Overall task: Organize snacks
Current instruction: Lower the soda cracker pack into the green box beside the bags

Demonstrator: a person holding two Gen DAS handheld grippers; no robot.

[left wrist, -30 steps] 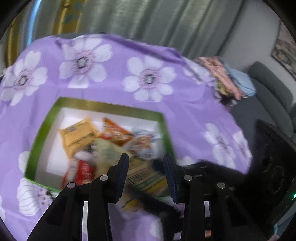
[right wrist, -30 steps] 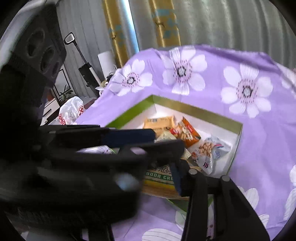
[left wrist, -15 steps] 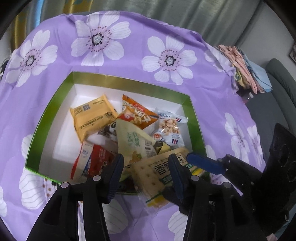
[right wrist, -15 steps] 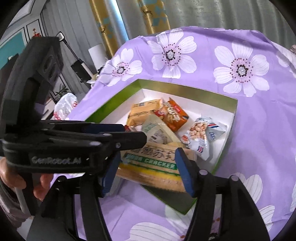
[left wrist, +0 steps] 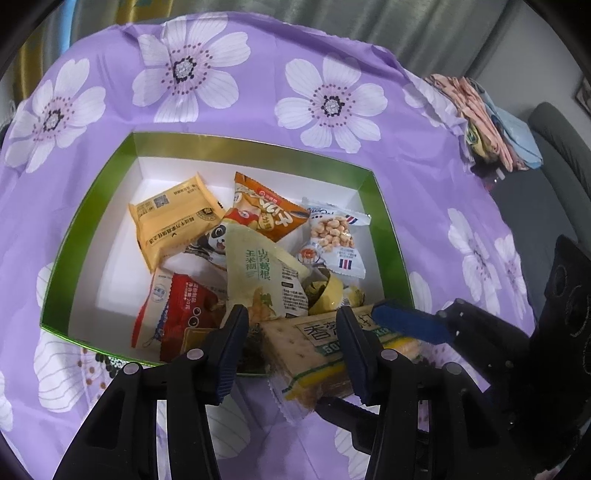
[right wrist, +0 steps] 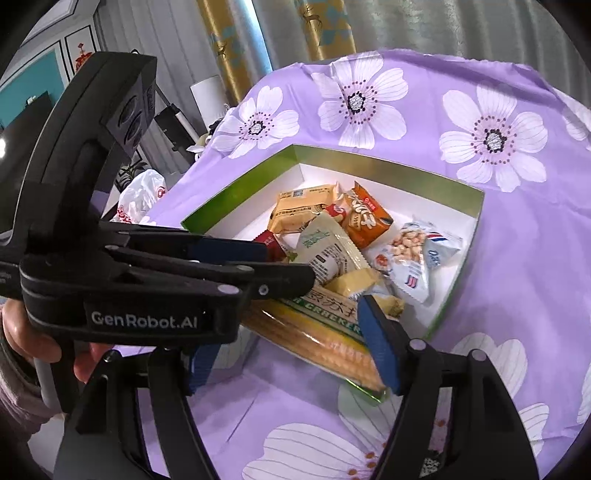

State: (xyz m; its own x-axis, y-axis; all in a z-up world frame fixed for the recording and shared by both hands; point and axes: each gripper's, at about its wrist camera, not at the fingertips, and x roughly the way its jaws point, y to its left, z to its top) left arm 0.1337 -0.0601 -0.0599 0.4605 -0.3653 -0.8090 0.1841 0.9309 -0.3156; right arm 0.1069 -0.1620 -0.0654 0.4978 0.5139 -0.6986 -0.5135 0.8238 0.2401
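The left hand-held gripper (left wrist: 291, 332) is seen nearest in its own view, its jaws partly apart above the near end of the soda cracker packet (left wrist: 317, 354); the pads are not seen pressing on it. In the right wrist view the right hand-held gripper (right wrist: 291, 343) is shown with its jaws opening, and the soda cracker packet (right wrist: 317, 328) lies between them without being squeezed. The packet is propped over the near rim of the green box (left wrist: 88, 221), one end inside and the other hanging out above the purple flowered cloth (left wrist: 424, 177) by which the desk is covered. A hand (right wrist: 26, 332) is seen on the left gripper's grip.

Further in, a pale green packet (left wrist: 258, 273) is laid over a red packet (left wrist: 177, 310). Behind these an orange-yellow packet (left wrist: 173, 221), an orange snack bag (left wrist: 266, 214) and a clear peanut bag (left wrist: 332, 236) are found on the white floor of the box. Beyond the cloth, folded fabrics (left wrist: 491, 122) and grey curtains (left wrist: 369, 18) are visible.
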